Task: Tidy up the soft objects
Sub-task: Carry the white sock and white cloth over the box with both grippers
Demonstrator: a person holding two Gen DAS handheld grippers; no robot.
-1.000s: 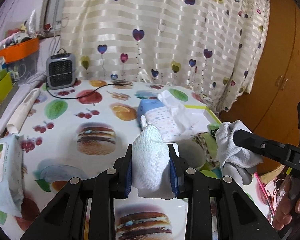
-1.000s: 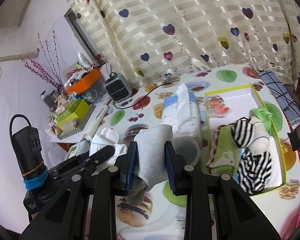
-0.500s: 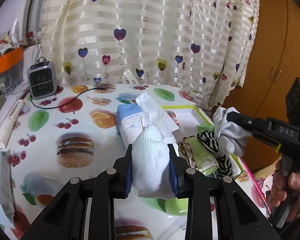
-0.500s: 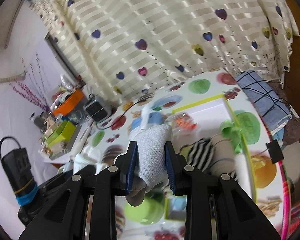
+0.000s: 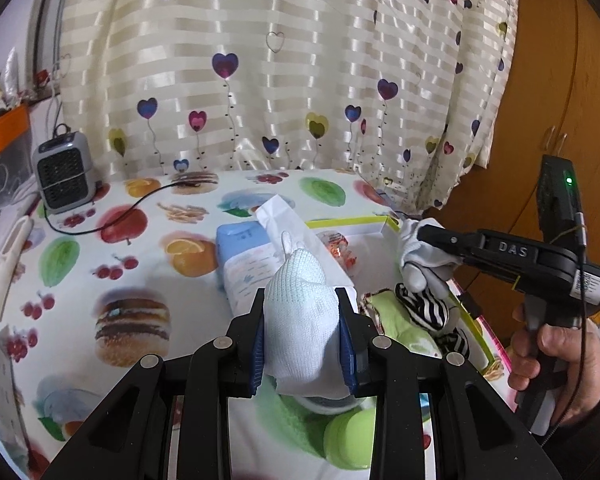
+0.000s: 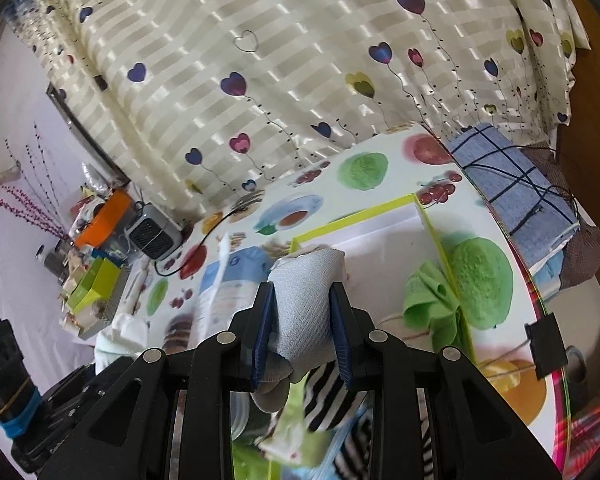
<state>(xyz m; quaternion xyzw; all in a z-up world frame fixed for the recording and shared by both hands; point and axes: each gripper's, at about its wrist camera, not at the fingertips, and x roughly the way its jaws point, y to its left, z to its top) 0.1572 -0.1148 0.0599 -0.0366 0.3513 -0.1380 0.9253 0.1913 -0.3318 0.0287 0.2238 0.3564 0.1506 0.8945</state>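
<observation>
My left gripper [image 5: 302,344] is shut on a white knitted sock [image 5: 300,320], held above the fruit-print table just left of the yellow-rimmed box [image 5: 348,222]. A hand carries my right gripper [image 5: 424,248] over that box, shut on a grey-white sock [image 5: 418,264]. In the right wrist view the right gripper [image 6: 302,334] pinches the grey-white sock [image 6: 306,304] over the box's yellow rim [image 6: 352,220]. Striped black-and-white socks [image 5: 424,310] and a green cloth [image 5: 392,312] lie in the box. The striped socks [image 6: 328,396] show blurred below the right jaws.
A blue tissue pack [image 5: 252,264] with a tissue sticking up lies left of the box. A small grey heater [image 5: 64,172] with its cable stands at the back left. A green cloth [image 6: 428,300] hangs over the box's wall. A blue checked cloth [image 6: 504,188] lies at the table's right edge.
Both grippers have moved right toward the box, still holding their socks. The right gripper now hangs over the box's inside, past the tissue pack.
</observation>
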